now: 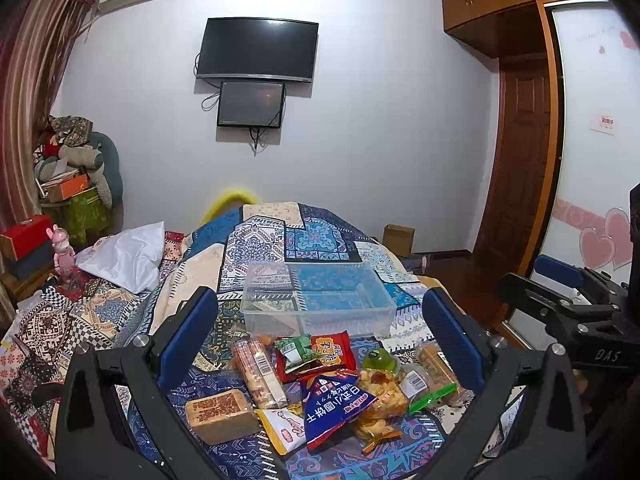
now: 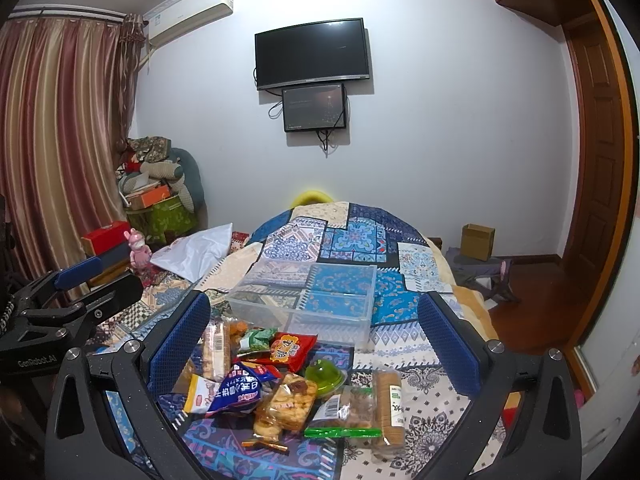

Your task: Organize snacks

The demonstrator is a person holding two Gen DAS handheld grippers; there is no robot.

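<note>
Patchwork bedding (image 1: 304,236) is filling mid-frame, carrying a clear plastic bin (image 1: 320,296) just behind the snack pile (image 1: 320,380), while the left gripper (image 1: 320,336) and right gripper (image 2: 316,340) are both hovering wide open, holding nothing.

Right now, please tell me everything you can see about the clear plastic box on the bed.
The clear rectangular plastic box is an open, lidless container with see-through walls and a thin rim. A divider seems to split it into compartments. It sits upright and level on the blue patterned patchwork quilt, whose print shows through its floor. It looks almost empty; something small may lie in its left part, but I cannot identify it. The pile of snack packets lies in front of it. Neither hand-held gripper touches it.
</note>
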